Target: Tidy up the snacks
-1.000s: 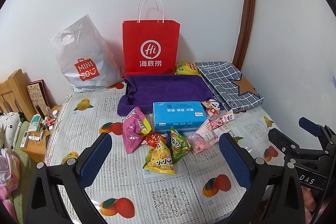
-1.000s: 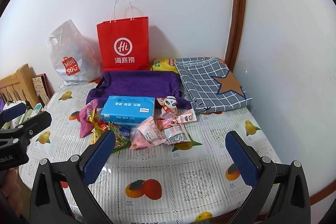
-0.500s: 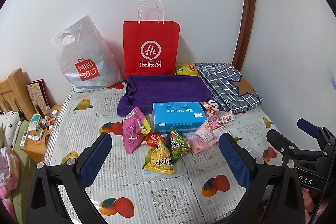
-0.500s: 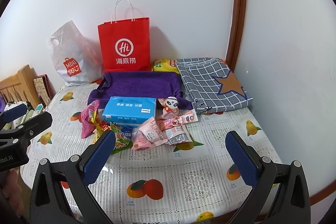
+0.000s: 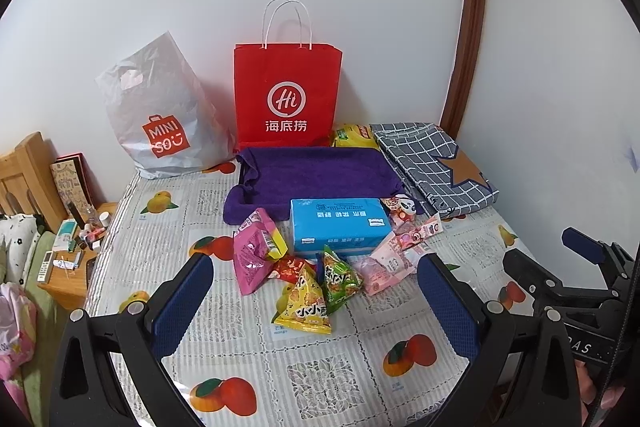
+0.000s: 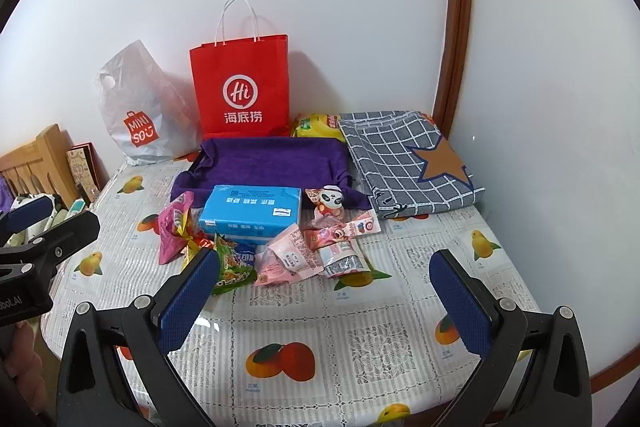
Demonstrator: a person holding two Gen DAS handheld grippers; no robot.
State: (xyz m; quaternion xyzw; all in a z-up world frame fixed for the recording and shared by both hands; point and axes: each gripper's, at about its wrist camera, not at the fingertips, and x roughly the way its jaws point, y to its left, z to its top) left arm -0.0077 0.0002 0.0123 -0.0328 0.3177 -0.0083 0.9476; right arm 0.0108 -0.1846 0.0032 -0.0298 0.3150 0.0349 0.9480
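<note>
**Blue-padded tongs hover, nothing picked**

Blue pads of the left gripper (image 5: 316,291) and right gripper (image 6: 324,287) stand spread and empty, probably lining up a pick. Just ahead lies the snack pile: yellow triangular packet (image 5: 304,309), pink pouch (image 6: 286,259), crowding a blue tissue box (image 5: 340,225). Beyond waits the purple-lined tray (image 5: 316,173), likely their destination.

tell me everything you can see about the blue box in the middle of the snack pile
The blue box is a flat rectangular carton, apparently cardboard, bright blue with white printed characters on its top and front and a small white label near one corner. It looks closed and lies flat on the fruit-print tablecloth, just in front of the purple cloth-lined tray. Snack packets crowd it: a pink packet at its left, green and pale pink ones against its front, a panda packet at its right. Neither gripper touches it.
</note>
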